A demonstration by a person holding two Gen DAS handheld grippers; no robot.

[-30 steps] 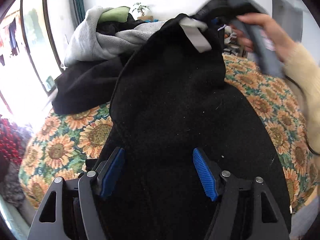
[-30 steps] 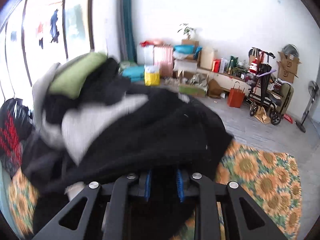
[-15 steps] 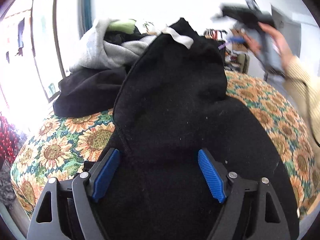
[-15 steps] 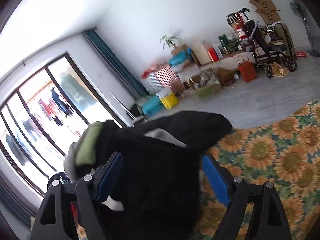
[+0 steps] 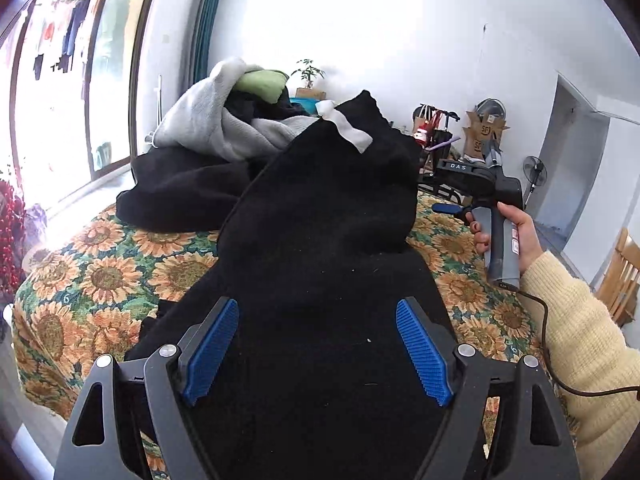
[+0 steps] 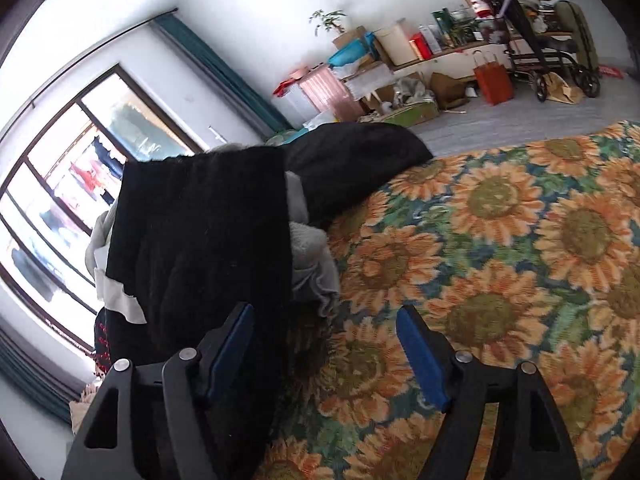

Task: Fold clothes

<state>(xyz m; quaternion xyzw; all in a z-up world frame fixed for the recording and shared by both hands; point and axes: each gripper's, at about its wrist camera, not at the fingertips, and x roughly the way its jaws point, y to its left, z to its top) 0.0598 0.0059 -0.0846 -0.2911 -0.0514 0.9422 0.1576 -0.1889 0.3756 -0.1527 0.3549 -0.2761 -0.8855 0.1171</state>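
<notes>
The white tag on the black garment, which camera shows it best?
The left wrist view. There the white tag lies facing the camera near the top edge of the black garment, fully visible. The right wrist view shows only a pale strip at the dark cloth's left edge, possibly the same tag.

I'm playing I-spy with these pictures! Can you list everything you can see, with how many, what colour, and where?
black garment: one, black with a white tag, spread on the bed nearest the cameras
clothes pile: one, grey, black and green, behind it by the window
sunflower bedspread: one, orange and green, under the clothes
potted plant: one, green, far wall
paper bag: one, orange, floor
stroller: one, black, far wall
standing fan: one, dark, corner
left gripper: blue pads, open over the garment
right gripper: closing, nothing between
</notes>
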